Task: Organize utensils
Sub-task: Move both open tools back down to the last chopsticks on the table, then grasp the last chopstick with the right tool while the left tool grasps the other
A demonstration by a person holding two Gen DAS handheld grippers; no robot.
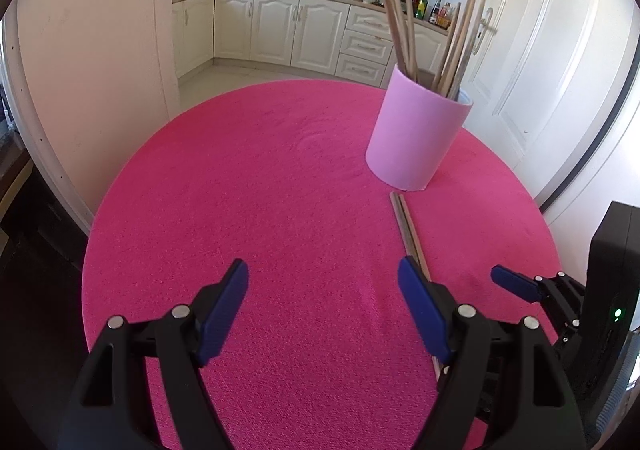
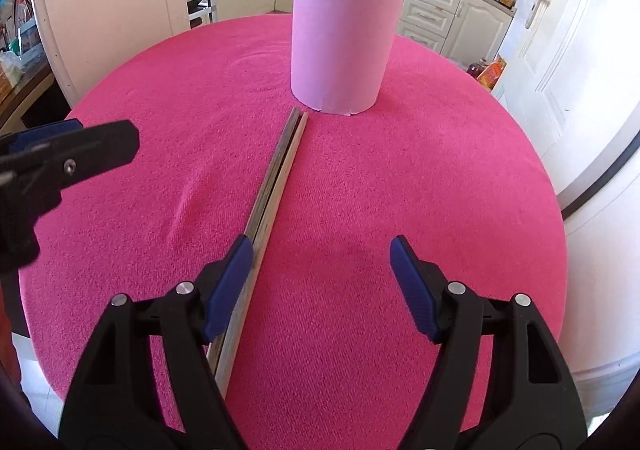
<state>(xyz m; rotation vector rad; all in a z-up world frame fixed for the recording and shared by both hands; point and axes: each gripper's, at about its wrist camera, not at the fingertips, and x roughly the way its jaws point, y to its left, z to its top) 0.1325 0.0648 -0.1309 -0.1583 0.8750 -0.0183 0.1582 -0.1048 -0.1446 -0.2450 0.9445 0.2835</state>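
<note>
A pair of wooden chopsticks (image 2: pixel 276 178) lies side by side on the round pink table (image 2: pixel 440 178), pointing at a pink cylindrical holder (image 2: pixel 340 46) that stands upright with several chopsticks in it. My right gripper (image 2: pixel 320 262) is open and empty, its left finger just beside the pair's near part. My left gripper (image 1: pixel 322 282) is open and empty above the cloth; the pair (image 1: pixel 406 222) lies by its right finger, the holder (image 1: pixel 416 138) beyond. The right gripper also shows in the left wrist view (image 1: pixel 516 284).
The table (image 1: pixel 240 190) ends in a round edge on all sides. Kitchen cabinets (image 1: pixel 280 30) stand behind, a white door (image 2: pixel 560 50) at right, a wall panel (image 1: pixel 92 70) at left. A black box (image 1: pixel 616 290) sits at the right edge.
</note>
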